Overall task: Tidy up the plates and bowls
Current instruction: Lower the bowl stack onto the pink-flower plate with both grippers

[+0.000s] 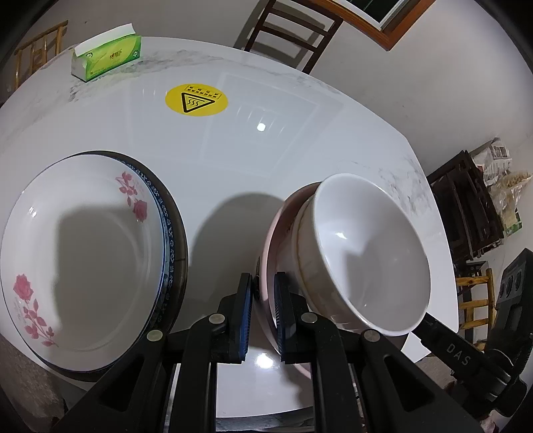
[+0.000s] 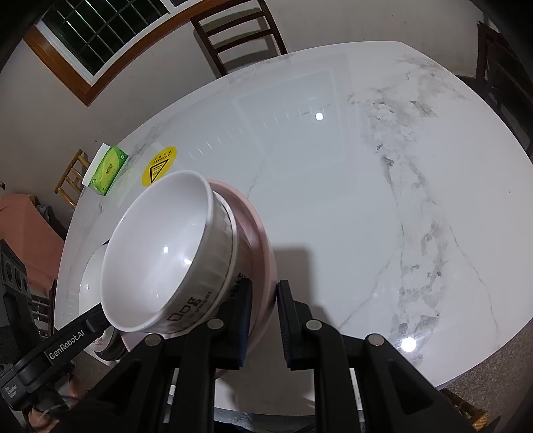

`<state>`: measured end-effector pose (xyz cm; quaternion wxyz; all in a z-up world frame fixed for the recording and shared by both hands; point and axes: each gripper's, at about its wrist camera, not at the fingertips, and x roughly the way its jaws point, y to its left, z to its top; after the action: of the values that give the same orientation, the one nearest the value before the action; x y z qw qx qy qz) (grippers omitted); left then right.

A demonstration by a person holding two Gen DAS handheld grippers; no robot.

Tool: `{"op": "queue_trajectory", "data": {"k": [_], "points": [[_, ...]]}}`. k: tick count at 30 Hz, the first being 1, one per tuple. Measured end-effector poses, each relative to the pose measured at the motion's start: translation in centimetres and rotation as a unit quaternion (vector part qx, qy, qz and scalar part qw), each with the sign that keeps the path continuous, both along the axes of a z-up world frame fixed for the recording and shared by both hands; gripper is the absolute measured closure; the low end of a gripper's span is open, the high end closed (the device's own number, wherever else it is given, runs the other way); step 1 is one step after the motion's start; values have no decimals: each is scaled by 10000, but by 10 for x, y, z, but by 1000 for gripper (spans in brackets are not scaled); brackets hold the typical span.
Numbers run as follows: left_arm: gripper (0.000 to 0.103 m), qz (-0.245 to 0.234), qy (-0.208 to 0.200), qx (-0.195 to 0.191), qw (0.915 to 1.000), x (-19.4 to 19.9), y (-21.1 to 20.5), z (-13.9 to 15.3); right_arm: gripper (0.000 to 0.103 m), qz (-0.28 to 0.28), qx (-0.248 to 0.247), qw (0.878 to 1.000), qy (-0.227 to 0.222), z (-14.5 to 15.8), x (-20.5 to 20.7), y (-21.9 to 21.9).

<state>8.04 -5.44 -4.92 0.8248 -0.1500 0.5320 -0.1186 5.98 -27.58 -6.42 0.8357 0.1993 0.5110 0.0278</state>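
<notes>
A stack of bowls is held between both grippers above the white marble table (image 1: 233,160): a white bowl (image 1: 369,253) nested in a second white bowl with lettering (image 2: 213,276), inside a pink bowl (image 1: 271,246). My left gripper (image 1: 263,286) is shut on the pink bowl's rim. My right gripper (image 2: 265,293) is shut on the opposite rim of the pink bowl (image 2: 263,266). To the left, a white plate with pink roses (image 1: 83,253) lies on a blue-patterned plate (image 1: 168,229) over a dark-rimmed one.
A green tissue box (image 1: 106,56) stands at the table's far left and a yellow hot-surface sticker (image 1: 196,100) lies near the middle. Dark wooden chairs (image 1: 286,30) stand behind the table. Shelving and bags (image 1: 483,206) sit to the right.
</notes>
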Motion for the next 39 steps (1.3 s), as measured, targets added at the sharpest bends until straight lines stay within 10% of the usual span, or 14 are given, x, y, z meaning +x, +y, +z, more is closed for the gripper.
{"op": "queue_trajectory", "data": {"k": [39], "points": [[94,535,-443,21,9976,-12,68,55,87,682,-146,9967,-412,55,15,72]]}}
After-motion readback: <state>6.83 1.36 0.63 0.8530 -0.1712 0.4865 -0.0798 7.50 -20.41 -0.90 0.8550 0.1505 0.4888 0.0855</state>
